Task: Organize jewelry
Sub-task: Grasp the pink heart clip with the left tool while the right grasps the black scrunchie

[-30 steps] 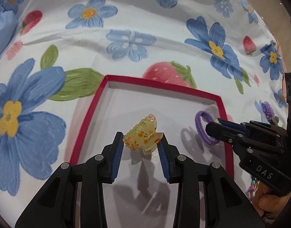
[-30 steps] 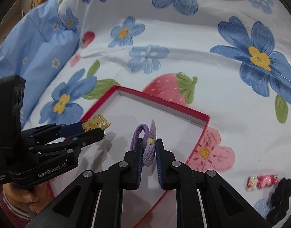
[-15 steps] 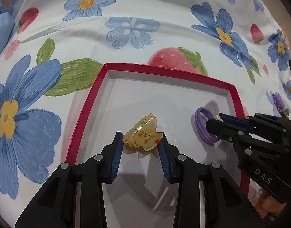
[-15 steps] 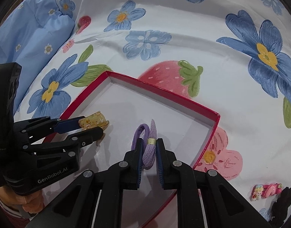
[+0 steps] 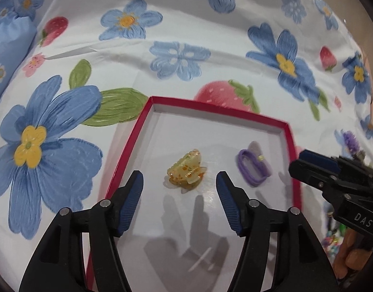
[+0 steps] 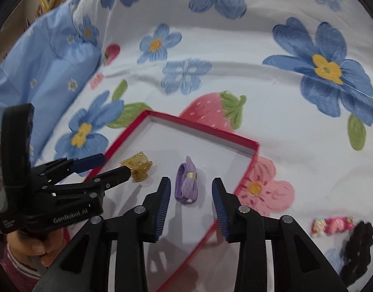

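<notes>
A shallow red-rimmed box (image 5: 128, 155) (image 6: 201, 126) with a white floor lies on the flowered bedsheet. An amber hair claw (image 5: 186, 171) (image 6: 137, 166) rests on its floor, free of my left gripper (image 5: 179, 186) (image 6: 113, 164), whose jaws are opening on either side of it. A purple hair tie (image 5: 253, 166) (image 6: 187, 182) lies to the claw's right in the box. My right gripper (image 6: 190, 192) (image 5: 305, 163) hovers just short of it with jaws opening, pads apart from the tie.
A pink clip (image 6: 332, 226) and a black scrunchie (image 6: 356, 248) lie on the sheet right of the box. A blue pillow (image 6: 40, 68) sits at the left. A hand (image 6: 28, 245) holds the left gripper. More small trinkets (image 5: 351, 141) lie at the sheet's right edge.
Both grippers have let go: the amber claw and the purple tie now lie on the box floor. Both pairs of jaws have spread and drawn back a little.
</notes>
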A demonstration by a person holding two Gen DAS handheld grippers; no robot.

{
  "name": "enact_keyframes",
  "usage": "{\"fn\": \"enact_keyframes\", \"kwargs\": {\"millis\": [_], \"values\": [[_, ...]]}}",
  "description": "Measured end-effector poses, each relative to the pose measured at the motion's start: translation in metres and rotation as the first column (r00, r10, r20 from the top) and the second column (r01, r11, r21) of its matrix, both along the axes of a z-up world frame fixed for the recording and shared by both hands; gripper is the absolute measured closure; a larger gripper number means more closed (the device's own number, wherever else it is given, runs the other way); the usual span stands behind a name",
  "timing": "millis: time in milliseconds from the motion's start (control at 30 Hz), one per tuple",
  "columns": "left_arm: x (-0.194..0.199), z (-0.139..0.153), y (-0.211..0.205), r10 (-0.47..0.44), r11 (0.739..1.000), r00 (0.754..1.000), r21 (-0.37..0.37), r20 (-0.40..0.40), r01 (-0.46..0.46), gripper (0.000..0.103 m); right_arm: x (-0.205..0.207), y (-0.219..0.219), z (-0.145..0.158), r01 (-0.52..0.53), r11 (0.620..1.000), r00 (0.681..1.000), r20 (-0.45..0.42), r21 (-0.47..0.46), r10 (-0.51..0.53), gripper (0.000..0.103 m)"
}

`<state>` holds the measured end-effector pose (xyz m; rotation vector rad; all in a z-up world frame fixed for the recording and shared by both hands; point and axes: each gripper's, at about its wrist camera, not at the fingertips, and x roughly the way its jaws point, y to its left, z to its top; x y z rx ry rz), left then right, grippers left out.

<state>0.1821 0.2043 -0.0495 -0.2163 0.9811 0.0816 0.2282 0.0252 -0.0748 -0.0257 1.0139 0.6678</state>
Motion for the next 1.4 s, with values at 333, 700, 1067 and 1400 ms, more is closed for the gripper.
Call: {"fn": "enact_keyframes", "kwargs": {"millis": [333, 700, 1067, 1400], "values": [[-0.030, 0.026, -0.033, -0.018, 0.999, 0.997, -0.049, 0.075, 0.022, 0.032, -0.025, -0.064, 0.019, 0.108, 0.992, 0.994, 0.016, 0.064, -0.110, 0.054], [-0.045, 0.038, -0.083, -0.109, 0.991, 0.990, -0.069, 0.090, 0.116, 0.029, -0.053, -0.132, 0.030, 0.218, 0.973, 0.975, 0.033, 0.082, -0.221, 0.052], [-0.040, 0.043, -0.131, -0.217, 0.974, 0.972, -0.041, 0.087, 0.221, 0.028, -0.068, -0.196, 0.032, 0.322, 0.944, 0.944, 0.048, 0.068, -0.325, 0.051], [-0.024, 0.043, -0.170, -0.318, 0.948, 0.946, 0.002, 0.062, 0.319, 0.027, -0.065, -0.233, 0.023, 0.386, 0.921, 0.921, 0.039, 0.055, -0.388, 0.051]]}}
